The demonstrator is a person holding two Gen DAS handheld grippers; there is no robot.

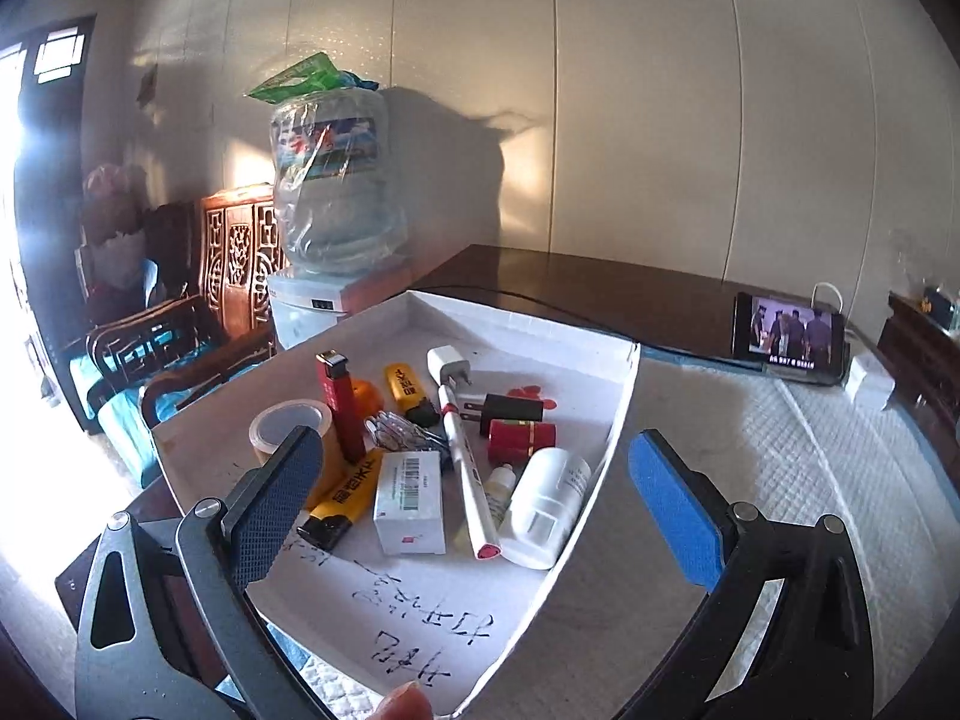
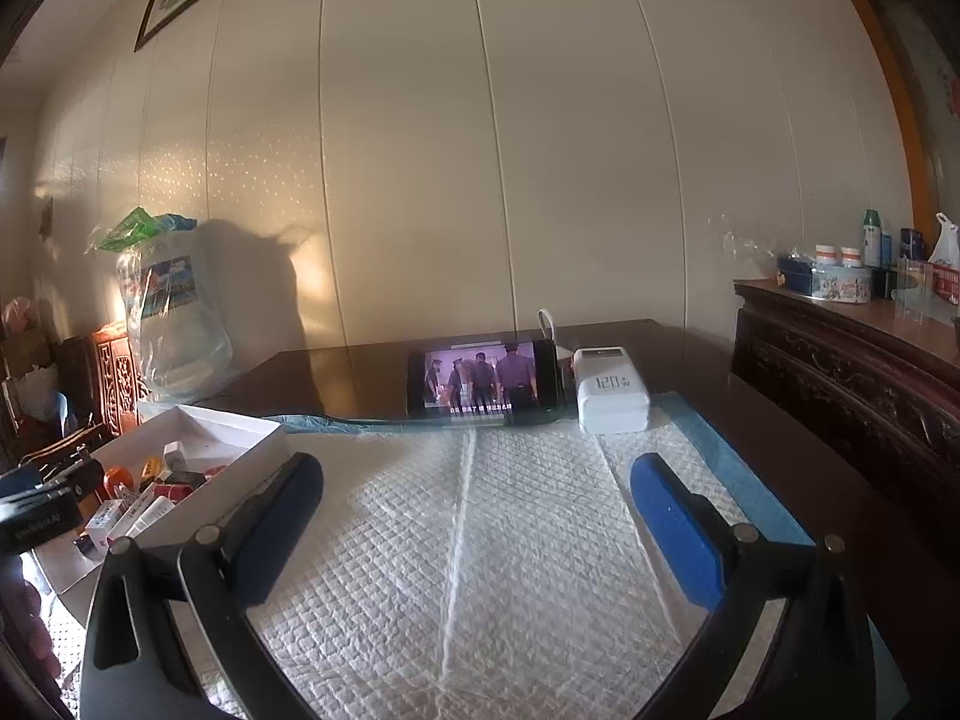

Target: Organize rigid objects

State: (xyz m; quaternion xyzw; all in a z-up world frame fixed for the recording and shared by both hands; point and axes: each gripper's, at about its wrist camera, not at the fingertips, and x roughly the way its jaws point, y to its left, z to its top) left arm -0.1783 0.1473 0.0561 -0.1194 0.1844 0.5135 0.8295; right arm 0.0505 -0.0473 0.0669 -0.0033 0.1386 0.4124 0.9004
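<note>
The left tongs [image 1: 474, 492] hang over a shallow white cardboard tray [image 1: 621, 414] at the left of the bench, fingers spread wide with nothing between them; a fingertip [image 1: 402, 701] shows at the bottom edge. Only the left wrist view shows the tray's contents clearly, left to right — a roll of tan tape [image 1: 282, 426], a red lighter [image 1: 341, 405], a yellow lighter [image 1: 348, 501], a small white barcoded box [image 1: 411, 501], a white pen with a red cap [image 1: 471, 480], a red lipstick tube [image 1: 521, 437] and a white plastic bottle [image 1: 549, 504] lying against the tray's right wall. The right tongs [image 2: 474, 516] hover over the white quilted pad [image 2: 468, 540], also released and empty. The right wrist view alone shows a white power bank [image 2: 611, 391] touching the pad's far edge, beside a black phone [image 2: 483, 381] playing video. The pad between tray and power bank lies bare.
</note>
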